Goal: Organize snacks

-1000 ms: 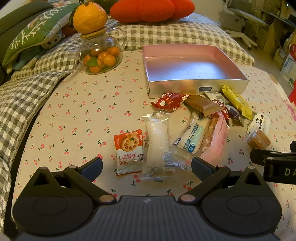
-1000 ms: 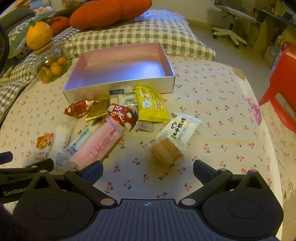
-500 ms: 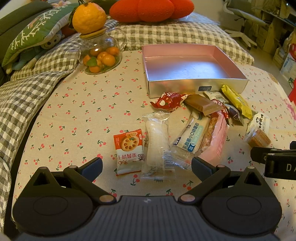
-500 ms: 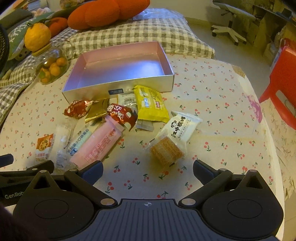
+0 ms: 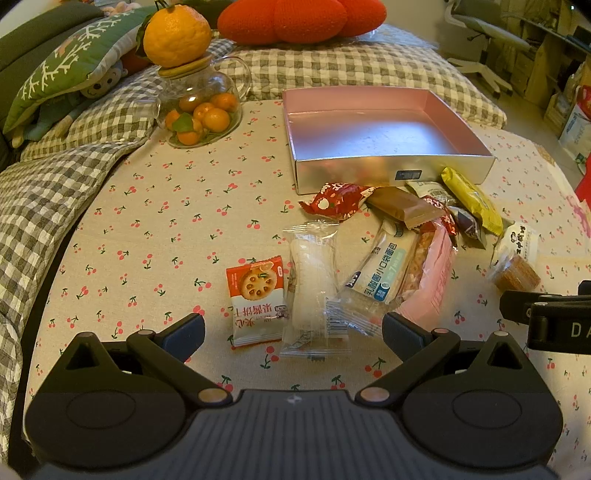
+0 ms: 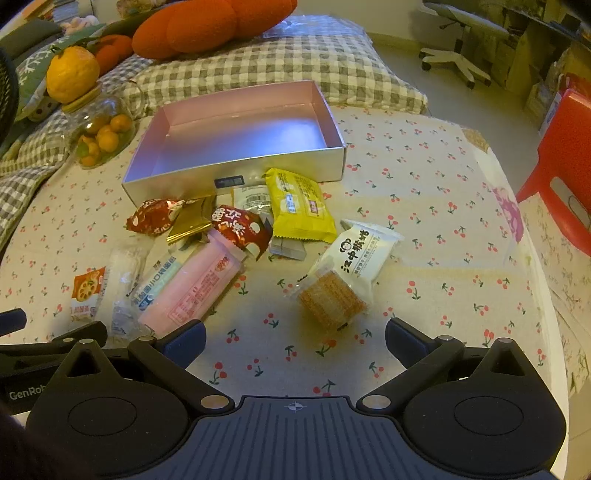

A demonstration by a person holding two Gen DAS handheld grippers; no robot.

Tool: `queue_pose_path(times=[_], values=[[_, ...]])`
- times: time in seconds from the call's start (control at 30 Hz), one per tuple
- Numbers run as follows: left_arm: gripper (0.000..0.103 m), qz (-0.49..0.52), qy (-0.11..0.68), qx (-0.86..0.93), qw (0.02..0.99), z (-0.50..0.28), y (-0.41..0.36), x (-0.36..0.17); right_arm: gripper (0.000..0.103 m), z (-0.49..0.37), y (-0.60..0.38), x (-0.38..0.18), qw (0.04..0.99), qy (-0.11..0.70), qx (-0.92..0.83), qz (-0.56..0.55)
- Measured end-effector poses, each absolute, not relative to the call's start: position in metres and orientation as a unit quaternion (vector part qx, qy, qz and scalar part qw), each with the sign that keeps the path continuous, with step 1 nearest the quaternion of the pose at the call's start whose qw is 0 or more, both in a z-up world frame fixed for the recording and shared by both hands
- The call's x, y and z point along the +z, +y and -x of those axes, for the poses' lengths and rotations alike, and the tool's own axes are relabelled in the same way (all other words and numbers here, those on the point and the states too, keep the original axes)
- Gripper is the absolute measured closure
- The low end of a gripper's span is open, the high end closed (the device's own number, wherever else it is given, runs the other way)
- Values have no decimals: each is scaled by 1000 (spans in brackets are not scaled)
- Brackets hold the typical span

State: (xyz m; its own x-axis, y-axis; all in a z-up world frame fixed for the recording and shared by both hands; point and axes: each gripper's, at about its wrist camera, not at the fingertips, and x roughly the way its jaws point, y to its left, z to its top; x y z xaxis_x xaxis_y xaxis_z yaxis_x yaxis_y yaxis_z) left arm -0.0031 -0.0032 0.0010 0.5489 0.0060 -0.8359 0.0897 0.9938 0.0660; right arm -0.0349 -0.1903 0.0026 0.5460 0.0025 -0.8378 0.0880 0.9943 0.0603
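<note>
An empty pink box (image 5: 369, 129) (image 6: 240, 136) sits on the cherry-print cloth. In front of it lie several wrapped snacks: an orange biscuit packet (image 5: 256, 299) (image 6: 86, 291), a clear rice-cake wrapper (image 5: 312, 284), a long pink packet (image 6: 192, 288) (image 5: 430, 277), a yellow packet (image 6: 299, 203) (image 5: 472, 199), a red candy (image 5: 338, 199) (image 6: 153, 219) and a white packet holding a brown wafer cake (image 6: 351, 266) (image 5: 515, 258). My left gripper (image 5: 293, 330) is open just short of the biscuit packet. My right gripper (image 6: 295, 338) is open just short of the wafer cake packet.
A glass jar of small oranges (image 5: 201, 107) (image 6: 103, 129) with a big orange on its lid stands at the back left. Checked cushions (image 5: 351, 66) and a red pillow (image 5: 295, 16) lie behind the box. A red stool (image 6: 561, 162) stands off the right edge.
Both grippers have barely shifted; the right wrist view has crept slightly forward toward the snacks. Nothing was picked up.
</note>
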Motion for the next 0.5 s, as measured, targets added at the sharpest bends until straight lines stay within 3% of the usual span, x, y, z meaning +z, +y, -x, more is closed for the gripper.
queue_pose_path(times=[0.5], values=[[1,-51,474,-24,879,3,-3,1,0,35,-191,1,878,476,-25,-47]])
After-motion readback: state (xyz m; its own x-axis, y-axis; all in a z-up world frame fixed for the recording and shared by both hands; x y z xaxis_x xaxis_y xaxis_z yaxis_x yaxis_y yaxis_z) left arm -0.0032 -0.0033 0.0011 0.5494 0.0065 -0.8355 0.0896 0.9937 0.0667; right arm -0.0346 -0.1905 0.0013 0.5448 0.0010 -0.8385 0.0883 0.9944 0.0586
